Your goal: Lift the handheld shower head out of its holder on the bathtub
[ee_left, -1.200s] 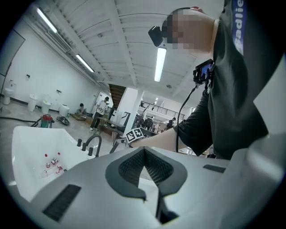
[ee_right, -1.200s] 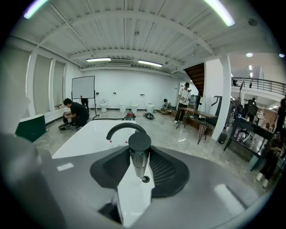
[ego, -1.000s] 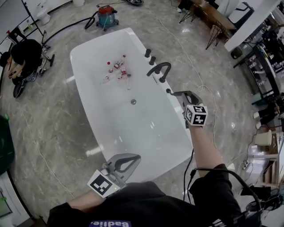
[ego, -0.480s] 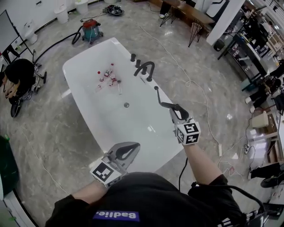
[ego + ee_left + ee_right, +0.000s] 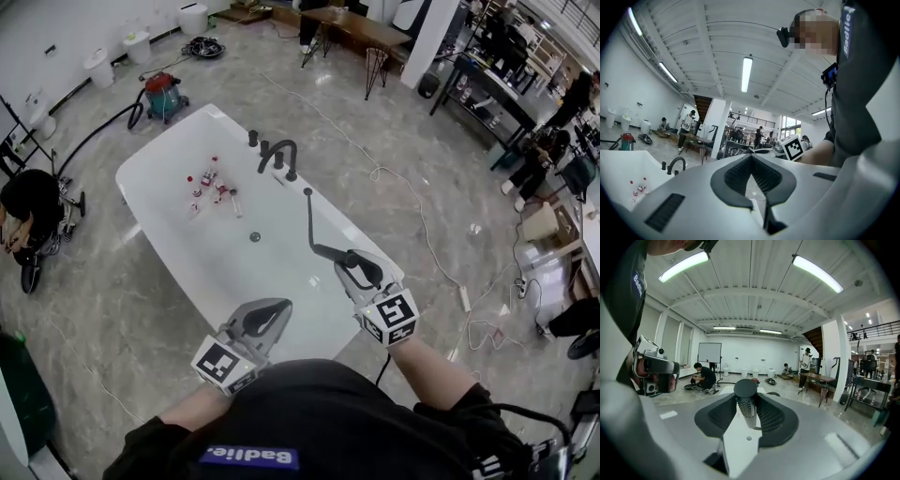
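A white bathtub [image 5: 169, 159] fills the middle of the head view. My right gripper [image 5: 343, 259] is shut on the dark handheld shower head [image 5: 328, 251] above the tub's near right rim. The shower head's thin black hose [image 5: 308, 220] runs back to a fitting on the rim. In the right gripper view the shower head's round end [image 5: 745, 389] sticks out between the jaws of my right gripper [image 5: 746, 403]. My left gripper [image 5: 270, 307] hangs over the tub's near edge with its jaw tips together and nothing held; the left gripper view shows the same of my left gripper [image 5: 751, 159].
A dark arched faucet [image 5: 281, 152] and knobs stand on the far right rim. Several small bottles [image 5: 214, 183] lie in the tub near a drain [image 5: 255, 237]. A vacuum cleaner [image 5: 161, 94], a crouching person [image 5: 33, 202] and a floor cable [image 5: 422, 225] surround the tub.
My right gripper has drawn back toward me and upward with the shower head, and the hose now stretches out from the rim. The left gripper has shifted slightly.
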Action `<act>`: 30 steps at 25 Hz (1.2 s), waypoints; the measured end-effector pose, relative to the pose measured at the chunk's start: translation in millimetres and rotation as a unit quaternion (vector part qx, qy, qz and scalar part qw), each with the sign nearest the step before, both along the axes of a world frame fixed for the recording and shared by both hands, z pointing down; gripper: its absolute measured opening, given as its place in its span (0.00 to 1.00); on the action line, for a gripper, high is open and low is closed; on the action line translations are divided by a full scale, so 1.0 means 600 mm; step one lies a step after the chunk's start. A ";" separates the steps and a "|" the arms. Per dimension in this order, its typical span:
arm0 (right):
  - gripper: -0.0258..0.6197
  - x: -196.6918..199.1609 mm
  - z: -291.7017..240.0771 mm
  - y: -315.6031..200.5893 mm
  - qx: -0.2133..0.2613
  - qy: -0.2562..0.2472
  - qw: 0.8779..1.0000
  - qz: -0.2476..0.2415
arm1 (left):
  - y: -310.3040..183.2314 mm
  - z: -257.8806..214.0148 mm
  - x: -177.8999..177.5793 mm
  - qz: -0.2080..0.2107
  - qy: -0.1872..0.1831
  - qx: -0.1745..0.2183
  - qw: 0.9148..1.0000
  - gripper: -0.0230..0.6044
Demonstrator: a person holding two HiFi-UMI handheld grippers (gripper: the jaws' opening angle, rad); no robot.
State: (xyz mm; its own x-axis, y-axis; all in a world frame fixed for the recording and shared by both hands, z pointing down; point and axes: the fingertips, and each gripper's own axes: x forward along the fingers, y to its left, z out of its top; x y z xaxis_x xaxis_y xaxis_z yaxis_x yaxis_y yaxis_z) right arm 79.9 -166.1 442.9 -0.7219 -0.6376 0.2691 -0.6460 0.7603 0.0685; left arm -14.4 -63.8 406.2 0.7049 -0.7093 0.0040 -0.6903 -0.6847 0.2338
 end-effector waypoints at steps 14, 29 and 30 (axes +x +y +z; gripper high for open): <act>0.24 0.016 -0.091 0.149 0.020 -0.067 0.998 -0.009 | 0.023 -0.023 0.040 0.033 -0.014 0.011 0.999 0.04; 0.24 0.024 -0.079 0.191 0.009 -0.108 0.994 0.015 | 0.056 -0.028 0.090 0.074 -0.035 0.018 0.996 0.04; 0.24 0.024 -0.076 0.192 0.007 -0.107 0.994 0.014 | 0.058 -0.026 0.093 0.075 -0.035 0.019 0.996 0.04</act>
State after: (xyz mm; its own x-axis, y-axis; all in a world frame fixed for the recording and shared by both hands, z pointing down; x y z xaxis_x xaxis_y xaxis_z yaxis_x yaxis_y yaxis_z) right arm 94.4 -50.7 397.3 -0.7433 -0.6612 0.1016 -0.6681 0.7415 -0.0619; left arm 41.5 -29.2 390.4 0.8021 -0.5963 0.0326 -0.5931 -0.7891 0.1597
